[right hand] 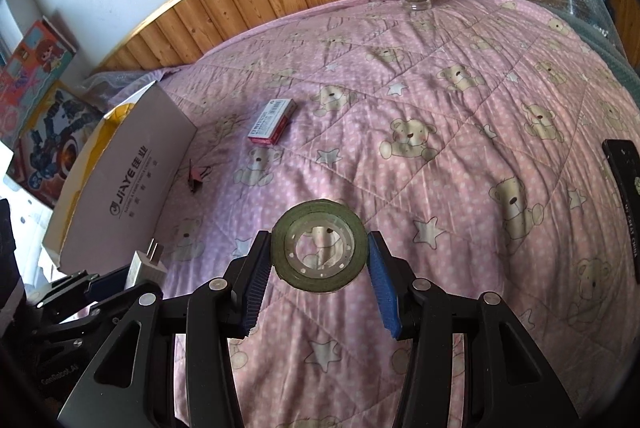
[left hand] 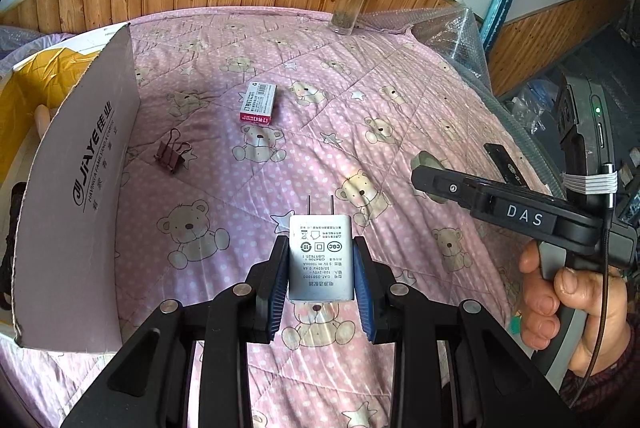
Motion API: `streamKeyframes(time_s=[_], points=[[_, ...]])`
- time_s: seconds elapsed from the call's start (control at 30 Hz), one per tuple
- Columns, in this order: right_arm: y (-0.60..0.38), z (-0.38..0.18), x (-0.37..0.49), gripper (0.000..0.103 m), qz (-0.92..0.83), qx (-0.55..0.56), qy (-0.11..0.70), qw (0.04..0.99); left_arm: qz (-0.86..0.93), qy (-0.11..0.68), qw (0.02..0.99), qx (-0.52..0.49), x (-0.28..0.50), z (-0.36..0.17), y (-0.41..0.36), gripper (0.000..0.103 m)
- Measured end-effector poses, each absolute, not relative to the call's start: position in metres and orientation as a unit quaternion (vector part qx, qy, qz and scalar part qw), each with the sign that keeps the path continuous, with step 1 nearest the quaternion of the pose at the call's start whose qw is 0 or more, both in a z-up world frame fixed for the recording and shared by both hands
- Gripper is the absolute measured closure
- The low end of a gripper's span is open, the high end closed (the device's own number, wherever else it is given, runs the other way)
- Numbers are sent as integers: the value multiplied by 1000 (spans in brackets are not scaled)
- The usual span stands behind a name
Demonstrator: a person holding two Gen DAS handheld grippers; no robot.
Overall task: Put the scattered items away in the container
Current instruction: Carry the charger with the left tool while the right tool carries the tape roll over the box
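Observation:
My left gripper point(left hand: 321, 256) is shut on a white plug charger point(left hand: 321, 260), prongs pointing forward, above the pink bear quilt point(left hand: 360, 88). In the right wrist view the same charger point(right hand: 145, 267) shows at the lower left, close to the box. My right gripper point(right hand: 318, 254) is shut on a grey-green tape roll point(right hand: 319, 250), held over the quilt. A white cardboard box point(left hand: 76, 196) with a yellow inside stands open at the left. A red-and-white staple box point(left hand: 258, 103) and a dark red binder clip point(left hand: 171, 154) lie on the quilt near it.
A glass jar point(left hand: 347, 2) with a metal lid stands at the far edge by the wooden wall panel. Bubble wrap point(left hand: 452, 28) covers the right corner. A black flat object point(right hand: 624, 204) lies at the quilt's right edge. A hand point(left hand: 560, 304) holds the right gripper.

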State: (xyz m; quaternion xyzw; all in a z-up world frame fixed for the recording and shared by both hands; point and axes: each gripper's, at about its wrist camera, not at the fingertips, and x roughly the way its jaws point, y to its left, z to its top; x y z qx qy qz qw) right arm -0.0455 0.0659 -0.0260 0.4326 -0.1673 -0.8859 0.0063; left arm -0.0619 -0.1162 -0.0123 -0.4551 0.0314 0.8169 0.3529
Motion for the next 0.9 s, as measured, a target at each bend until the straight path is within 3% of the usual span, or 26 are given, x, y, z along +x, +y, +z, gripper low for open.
streamKeyframes(time_s=[0.9], points=[[-60, 21, 3, 53, -905, 413, -52, 83, 850, -36, 344, -397, -26, 35, -201, 72]])
